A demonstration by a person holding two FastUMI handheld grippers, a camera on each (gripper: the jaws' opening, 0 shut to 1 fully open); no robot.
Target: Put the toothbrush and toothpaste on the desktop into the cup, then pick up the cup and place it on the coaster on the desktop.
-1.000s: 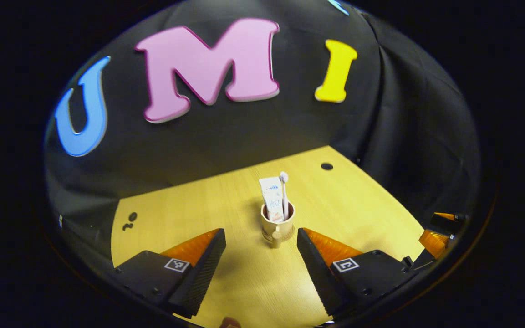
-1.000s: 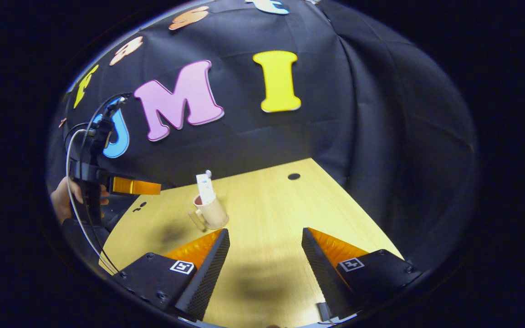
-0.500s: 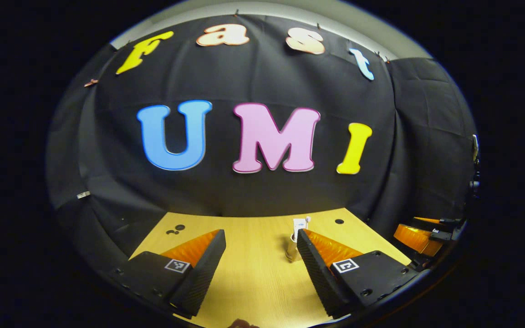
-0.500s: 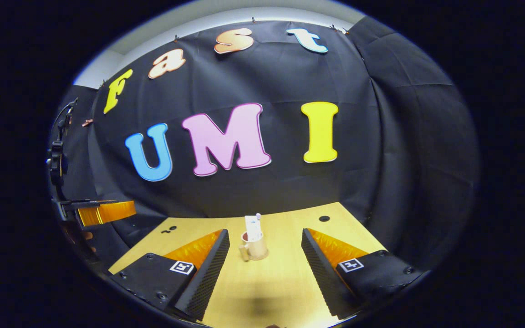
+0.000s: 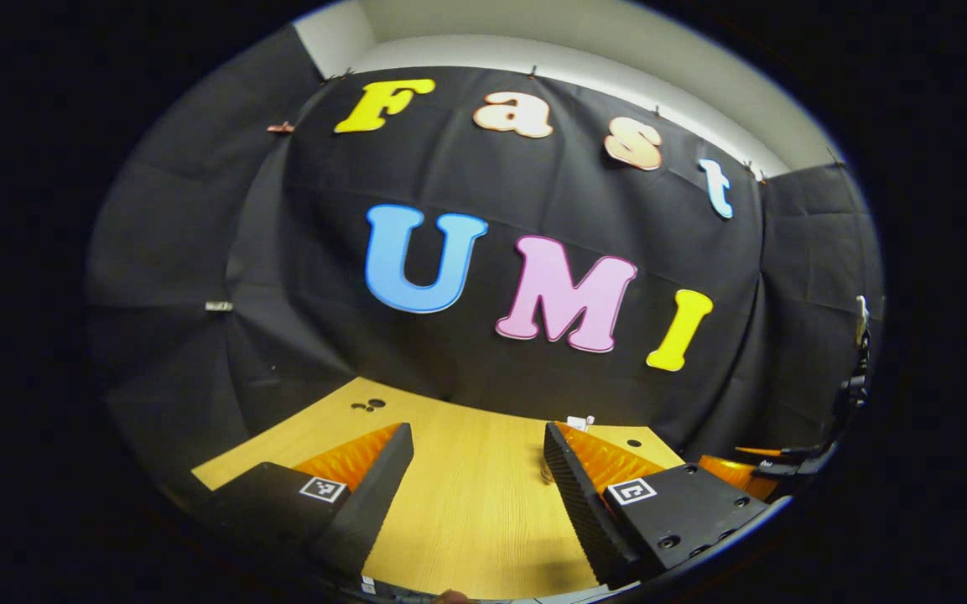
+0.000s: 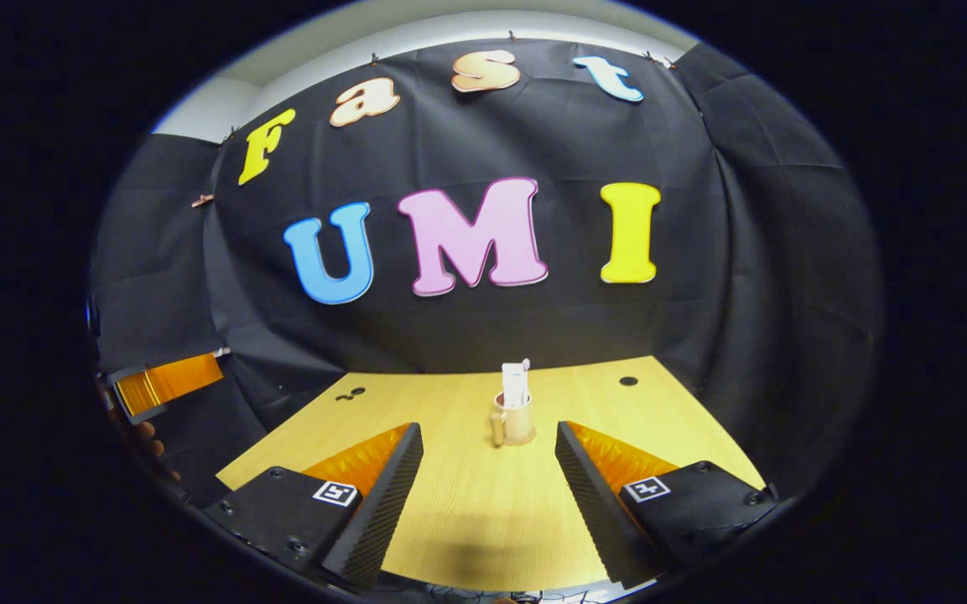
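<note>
1. Right gripper view: the cup (image 6: 515, 422) stands upright on the desktop (image 6: 466, 503) at about 12 o'clock from my right gripper (image 6: 488, 491), well ahead of the fingertips. Its handle sticks out on the side facing me, toward 7 o'clock of the cup.
2. Inside the cup stands the toothpaste (image 6: 514, 385), upright, with the toothbrush (image 6: 526, 369) head just above and beside it. Both rise past the rim.
3. I cannot make out a coaster under or beside the cup; its base is too small to tell.
4. My right claw is wide apart and holds nothing. My left gripper (image 5: 475, 491) is also spread wide and empty; in the left gripper view the cup sits at about 1 o'clock, mostly hidden behind one finger, with the toothpaste top (image 5: 577, 422) peeking over it.
5. Handling, as I judge it: the cup looks stiff, light and smooth, so it could slip or tip. With tall contents it is top-heavy. I would take it across the body below the rim, or by the handle, squeezing gently and keeping it level.
6. The tube is soft; the brush is thin and rigid. Both could rattle or lean if the cup is tilted.
</note>
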